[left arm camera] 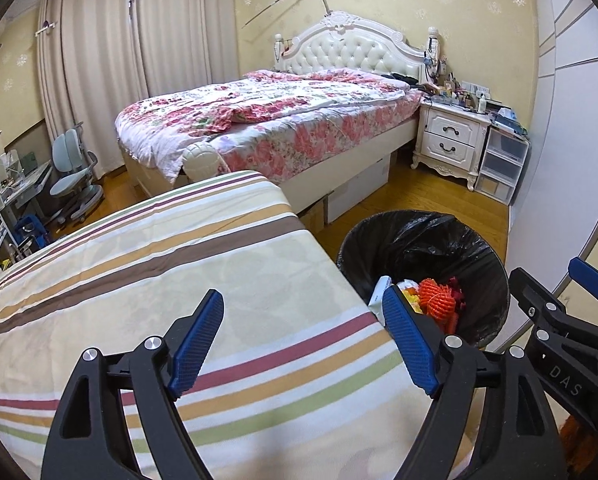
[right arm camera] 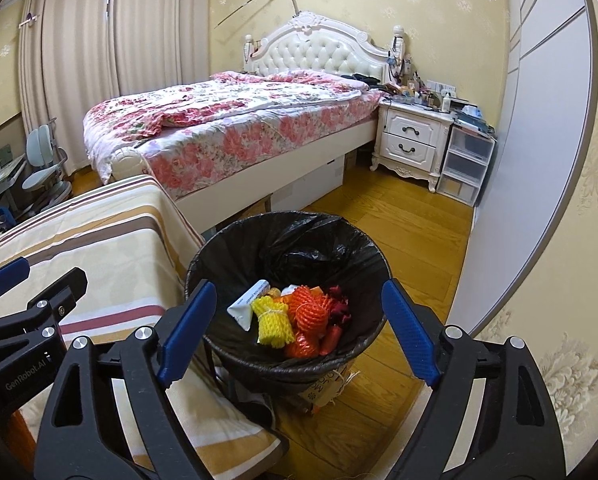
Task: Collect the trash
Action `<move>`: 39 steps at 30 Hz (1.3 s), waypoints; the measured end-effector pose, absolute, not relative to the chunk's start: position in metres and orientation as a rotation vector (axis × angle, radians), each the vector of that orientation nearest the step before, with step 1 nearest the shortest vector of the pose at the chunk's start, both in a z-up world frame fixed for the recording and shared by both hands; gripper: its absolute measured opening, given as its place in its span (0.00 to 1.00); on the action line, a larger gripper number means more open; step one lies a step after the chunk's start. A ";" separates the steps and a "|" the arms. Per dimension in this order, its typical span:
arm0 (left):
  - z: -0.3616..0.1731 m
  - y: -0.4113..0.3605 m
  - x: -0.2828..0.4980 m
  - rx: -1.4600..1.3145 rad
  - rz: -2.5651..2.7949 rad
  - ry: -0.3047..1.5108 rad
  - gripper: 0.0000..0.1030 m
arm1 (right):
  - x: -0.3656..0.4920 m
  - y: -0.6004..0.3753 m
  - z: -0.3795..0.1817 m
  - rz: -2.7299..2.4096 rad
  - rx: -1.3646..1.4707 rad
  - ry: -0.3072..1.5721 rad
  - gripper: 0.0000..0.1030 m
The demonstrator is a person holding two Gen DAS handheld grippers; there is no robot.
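A round bin lined with a black bag (right arm camera: 287, 240) stands on the wood floor beside a striped-cloth surface (left arm camera: 159, 260). Inside lie a yellow foam net (right arm camera: 273, 320), orange foam nets (right arm camera: 311, 312), a white carton (right arm camera: 247, 304) and dark red scraps (right arm camera: 339, 304). My right gripper (right arm camera: 299, 304) is open and empty, hovering over the bin. My left gripper (left arm camera: 303, 312) is open and empty above the striped cloth's right edge; the bin (left arm camera: 427, 240) and its orange net (left arm camera: 439, 304) show to its right. The right gripper (left arm camera: 571, 292) shows at the far right of the left wrist view.
A bed with a floral quilt (right arm camera: 235, 120) stands behind. A white nightstand (right arm camera: 411, 140) and plastic drawers (right arm camera: 463, 164) stand at the back right. A wardrobe wall (right arm camera: 519, 160) runs along the right. A desk chair (left arm camera: 73, 180) stands at the back left. Cardboard (right arm camera: 323, 392) lies under the bin.
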State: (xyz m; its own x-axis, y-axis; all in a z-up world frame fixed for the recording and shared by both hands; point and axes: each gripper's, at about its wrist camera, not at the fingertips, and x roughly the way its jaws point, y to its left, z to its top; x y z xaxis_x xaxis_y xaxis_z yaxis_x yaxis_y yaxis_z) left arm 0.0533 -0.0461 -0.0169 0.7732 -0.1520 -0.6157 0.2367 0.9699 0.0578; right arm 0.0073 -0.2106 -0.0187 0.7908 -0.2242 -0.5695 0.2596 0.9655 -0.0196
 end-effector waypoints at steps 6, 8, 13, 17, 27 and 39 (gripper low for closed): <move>-0.011 -0.034 0.034 0.131 -0.196 0.631 0.78 | -0.011 -0.200 -0.012 -0.241 0.059 0.588 0.81; -0.010 -0.031 0.029 0.127 -0.192 0.628 0.78 | -0.015 -0.196 -0.011 -0.232 0.056 0.583 0.81; -0.011 -0.026 0.025 0.117 -0.184 0.630 0.78 | -0.024 -0.188 -0.007 -0.219 0.047 0.570 0.81; -0.011 -0.024 0.024 0.109 -0.179 0.632 0.78 | -0.028 -0.185 -0.005 -0.215 0.045 0.565 0.81; -0.010 -0.023 0.021 0.105 -0.181 0.626 0.78 | -0.031 -0.185 -0.004 -0.215 0.045 0.563 0.81; -0.010 -0.024 0.019 0.102 -0.180 0.623 0.78 | -0.031 -0.185 -0.004 -0.214 0.045 0.561 0.81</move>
State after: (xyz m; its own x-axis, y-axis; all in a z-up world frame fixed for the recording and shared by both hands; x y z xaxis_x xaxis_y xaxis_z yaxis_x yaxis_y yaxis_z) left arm 0.0191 -0.0238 -0.0098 0.7970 -0.1367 -0.5883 0.1983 0.9793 0.0411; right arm -0.0313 -0.1849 -0.0041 0.8252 -0.1893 -0.5322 0.2139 0.9767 -0.0159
